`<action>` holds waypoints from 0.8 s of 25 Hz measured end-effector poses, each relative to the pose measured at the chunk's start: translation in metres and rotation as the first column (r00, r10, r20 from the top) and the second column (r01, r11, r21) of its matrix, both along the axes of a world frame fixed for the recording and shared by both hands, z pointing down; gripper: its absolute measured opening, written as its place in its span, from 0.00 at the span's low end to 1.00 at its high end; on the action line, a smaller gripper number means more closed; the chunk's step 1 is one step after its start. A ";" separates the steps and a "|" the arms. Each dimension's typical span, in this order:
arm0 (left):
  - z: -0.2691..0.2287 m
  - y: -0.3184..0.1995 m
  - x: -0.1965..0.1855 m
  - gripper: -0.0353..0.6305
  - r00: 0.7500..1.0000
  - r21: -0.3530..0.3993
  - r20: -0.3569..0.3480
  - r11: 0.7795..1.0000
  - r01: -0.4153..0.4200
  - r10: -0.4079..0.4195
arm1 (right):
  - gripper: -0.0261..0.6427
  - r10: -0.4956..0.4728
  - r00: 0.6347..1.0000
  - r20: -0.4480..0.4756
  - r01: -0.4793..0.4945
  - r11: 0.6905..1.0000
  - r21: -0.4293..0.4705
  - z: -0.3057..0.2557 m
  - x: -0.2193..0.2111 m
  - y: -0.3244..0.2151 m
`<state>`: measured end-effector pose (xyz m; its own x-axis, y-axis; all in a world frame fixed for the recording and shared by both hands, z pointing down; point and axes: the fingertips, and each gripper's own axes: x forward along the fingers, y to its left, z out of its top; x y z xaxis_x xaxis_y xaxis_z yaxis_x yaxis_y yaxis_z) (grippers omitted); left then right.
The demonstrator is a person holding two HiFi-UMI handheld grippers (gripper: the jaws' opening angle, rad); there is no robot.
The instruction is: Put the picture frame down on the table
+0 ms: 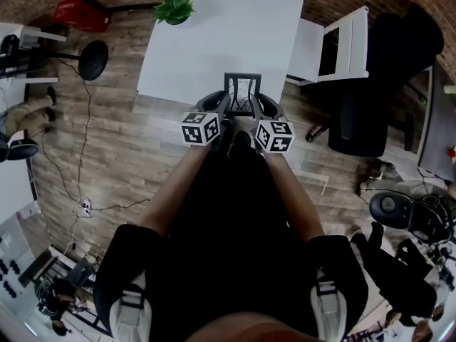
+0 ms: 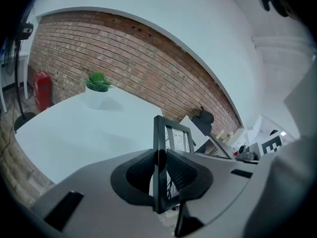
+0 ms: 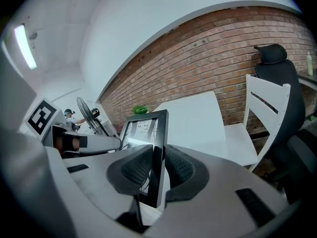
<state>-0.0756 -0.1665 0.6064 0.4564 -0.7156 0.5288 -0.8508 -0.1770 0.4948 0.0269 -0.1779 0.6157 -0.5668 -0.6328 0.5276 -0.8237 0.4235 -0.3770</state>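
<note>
Main risk is at the desk (image 1: 228,41): the picture frame (image 1: 242,91) hangs right at the desk's near edge, with its lower part seemingly over the floor (image 1: 128,162) rather than the top. Lower it here and I'd expect the bottom rail to catch the desk edge or miss it. It needs to go further in over the desk first.

Second risk: the frame is upright. Set on its bottom rail and let go, it probably tips, and I can't see a stand from any view.

Third: two separate clamps on thin rails. If one lets go before the other, the frame twists or slips out of the remaining grip.

Left gripper (image 2: 159,162): fingers closed on the frame's left rail, one pad on the front face and one on the back. The rail runs upright through them and sticks out above and below.

Right gripper (image 3: 157,165): same on the right rail, fingers pinching it around lower-mid height.

The frame spans between the two grippers and is carried by them alone, with no desk contact visible.
</note>
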 end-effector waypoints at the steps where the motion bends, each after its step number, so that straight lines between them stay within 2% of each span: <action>1: 0.003 -0.004 -0.001 0.18 1.000 -0.004 -0.001 1.000 -0.005 0.005 | 0.15 0.004 1.000 -0.003 -0.004 1.000 -0.005 0.003 -0.001 -0.003; 20: 0.066 -0.053 -0.008 0.18 0.996 -0.122 -0.041 0.988 -0.089 0.085 | 0.15 0.030 0.998 -0.062 -0.036 0.994 -0.106 0.058 -0.009 -0.048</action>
